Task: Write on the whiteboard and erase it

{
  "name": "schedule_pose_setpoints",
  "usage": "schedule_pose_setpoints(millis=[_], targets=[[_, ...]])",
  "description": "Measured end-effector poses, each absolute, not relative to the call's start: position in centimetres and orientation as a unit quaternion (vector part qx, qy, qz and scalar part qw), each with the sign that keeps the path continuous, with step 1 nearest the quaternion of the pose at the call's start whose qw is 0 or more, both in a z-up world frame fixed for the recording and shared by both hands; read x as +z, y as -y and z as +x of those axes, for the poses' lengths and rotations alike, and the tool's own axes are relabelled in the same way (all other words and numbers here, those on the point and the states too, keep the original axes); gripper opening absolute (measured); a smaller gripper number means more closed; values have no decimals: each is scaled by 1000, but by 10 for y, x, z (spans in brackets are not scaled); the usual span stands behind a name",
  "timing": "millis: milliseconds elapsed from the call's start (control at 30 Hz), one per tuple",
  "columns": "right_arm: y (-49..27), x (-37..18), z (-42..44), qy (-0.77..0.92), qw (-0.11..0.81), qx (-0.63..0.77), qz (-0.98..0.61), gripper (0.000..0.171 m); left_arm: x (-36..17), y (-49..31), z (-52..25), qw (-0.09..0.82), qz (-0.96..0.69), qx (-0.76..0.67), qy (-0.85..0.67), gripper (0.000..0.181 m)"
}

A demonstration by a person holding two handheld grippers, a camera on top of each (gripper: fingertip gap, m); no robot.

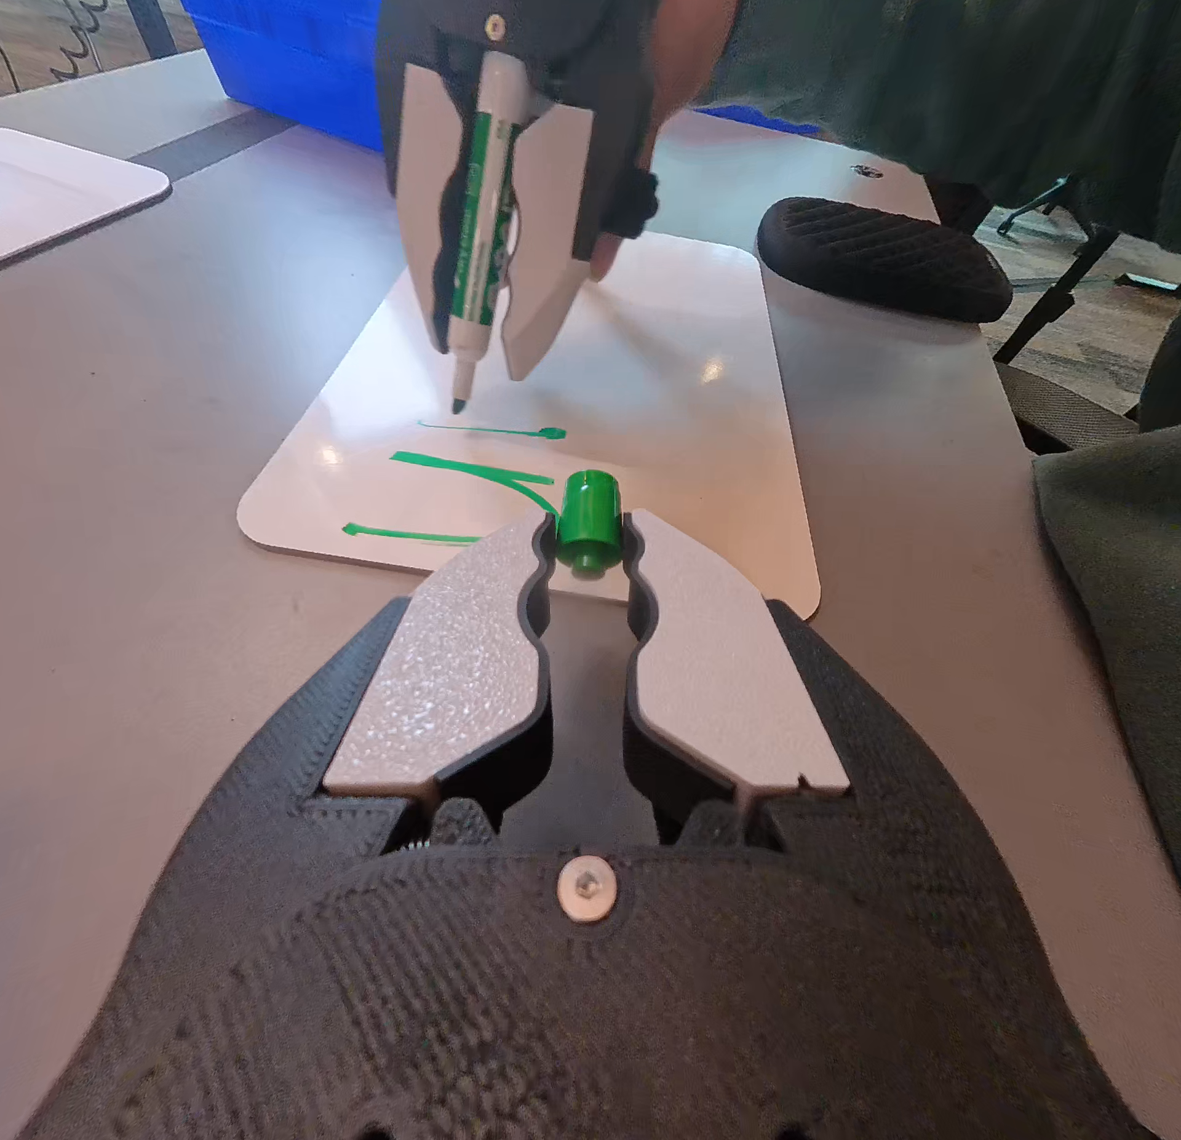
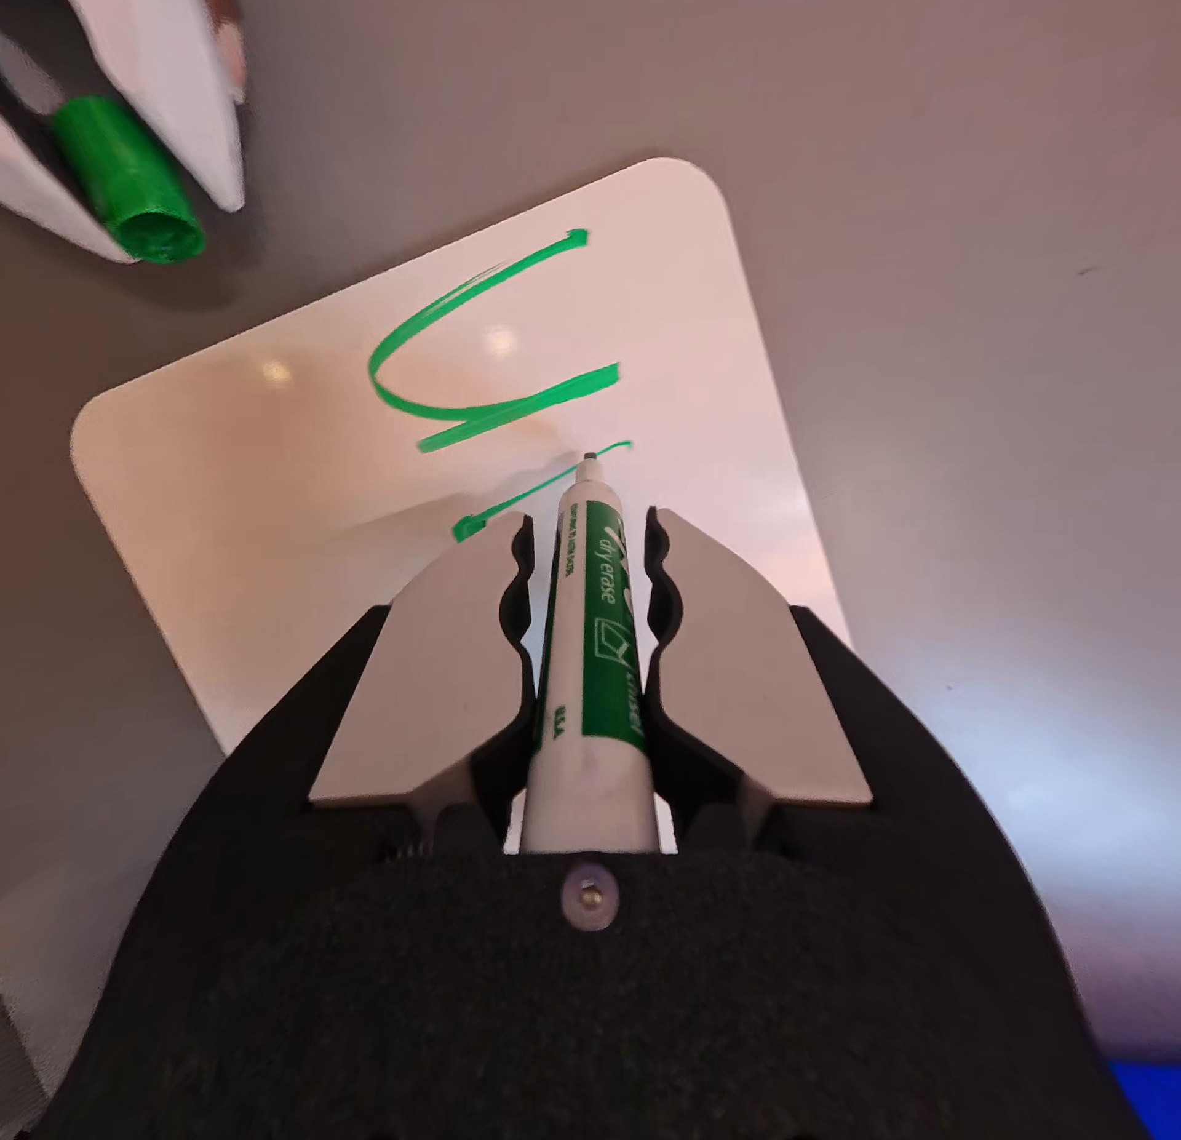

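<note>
A small white whiteboard [image 1: 639, 368] [image 2: 255, 502] lies on the grey table and bears green strokes [image 1: 473, 467] [image 2: 486, 368]. My right gripper [image 2: 588, 521] is shut on a green and white marker [image 2: 594, 630]. Its tip is at or just above the board beside a thin green line. In the left wrist view the same gripper [image 1: 479, 361] points down at the board with the marker [image 1: 479, 227]. My left gripper [image 1: 588, 521] is shut on the green marker cap [image 1: 588, 515] over the board's near edge. It also shows in the right wrist view [image 2: 172, 233] with the cap [image 2: 128, 176].
A black oval eraser [image 1: 882, 259] lies at the board's far right corner. A blue bin [image 1: 287, 42] stands behind. A second white board [image 1: 70, 189] lies at far left. A person's sleeve [image 1: 958, 54] and grey-green cloth [image 1: 1118, 566] are at right.
</note>
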State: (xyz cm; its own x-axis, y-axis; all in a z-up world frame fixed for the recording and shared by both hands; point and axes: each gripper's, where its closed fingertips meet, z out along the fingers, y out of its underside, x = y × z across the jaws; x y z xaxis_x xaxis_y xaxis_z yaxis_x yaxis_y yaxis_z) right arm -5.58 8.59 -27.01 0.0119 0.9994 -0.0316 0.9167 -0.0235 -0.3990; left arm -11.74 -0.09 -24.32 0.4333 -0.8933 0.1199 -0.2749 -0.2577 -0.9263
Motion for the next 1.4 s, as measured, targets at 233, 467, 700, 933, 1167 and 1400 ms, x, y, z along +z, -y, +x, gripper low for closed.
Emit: schedule_pose_setpoints(millis=[233,467,700,933,1167,1400], targets=[[-101,-278,-66,682,134,150,-703,34,-242,1,-118,453,-716,-344,-405,20],[-97,-279,-63,696,114,126,-697,33,-243,2,-117,452,-716,-345,-406,20],[-73,-279,-49,710,88,118,-688,33,-243,3,-116,452,-715,-342,-410,20],[-41,-278,-31,719,72,117,-681,33,-244,3,-115,452,-714,-340,-413,20],[-56,-279,-31,711,87,114,-688,33,-244,4,-115,451,-714,-340,-413,20],[-110,-279,-35,683,119,105,-713,33,-244,3,-115,450,-715,-344,-410,20]])
